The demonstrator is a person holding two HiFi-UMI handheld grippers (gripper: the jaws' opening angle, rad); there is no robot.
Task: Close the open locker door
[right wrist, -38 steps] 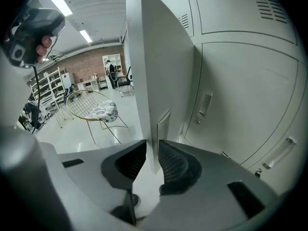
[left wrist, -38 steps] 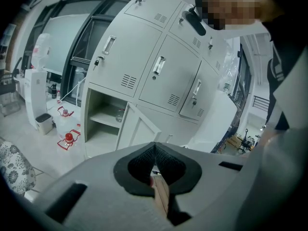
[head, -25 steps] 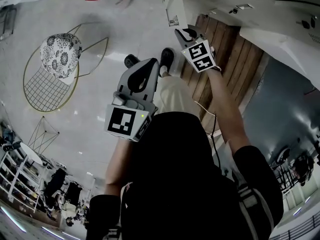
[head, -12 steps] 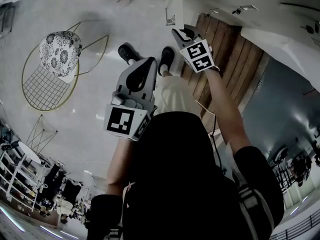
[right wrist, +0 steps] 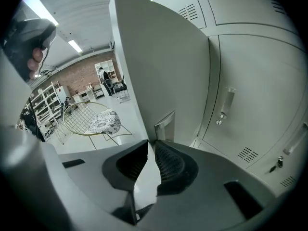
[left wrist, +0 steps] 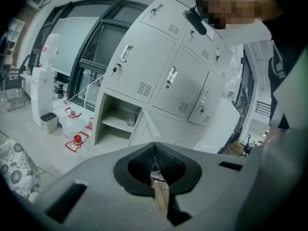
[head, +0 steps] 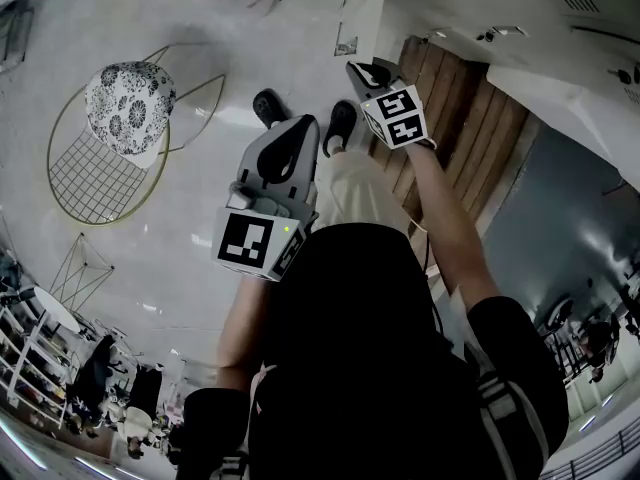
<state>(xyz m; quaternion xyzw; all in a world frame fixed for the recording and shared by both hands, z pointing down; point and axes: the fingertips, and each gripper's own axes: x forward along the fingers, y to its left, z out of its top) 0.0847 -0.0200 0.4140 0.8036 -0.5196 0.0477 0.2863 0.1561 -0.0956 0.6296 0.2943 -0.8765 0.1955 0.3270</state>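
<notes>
The open locker door [right wrist: 163, 66] is a wide grey panel that fills the middle of the right gripper view, with its metal handle [right wrist: 164, 125] just beyond my right gripper [right wrist: 151, 143]. That gripper's jaws stand nearly together with nothing between them. From above, the right gripper [head: 366, 69] is held out close to the door's edge [head: 352, 13]. My left gripper [head: 298, 128] hangs lower and further left, jaws together and empty. In its own view the left gripper [left wrist: 155, 146] faces the grey lockers [left wrist: 159, 76], where an open compartment [left wrist: 117, 121] and its swung-out door [left wrist: 146, 129] show.
A gold wire chair [head: 105, 153] with a patterned cushion stands on the white floor to the left. A water dispenser [left wrist: 45, 90] and bottles [left wrist: 72, 124] sit left of the lockers. The person's shoes [head: 340, 123] are near the door's foot. A wooden strip [head: 470, 118] runs on the right.
The person's feet have shifted a step and the view has moved slightly. Both grippers stay about where they were, the right one still by the door's edge.
</notes>
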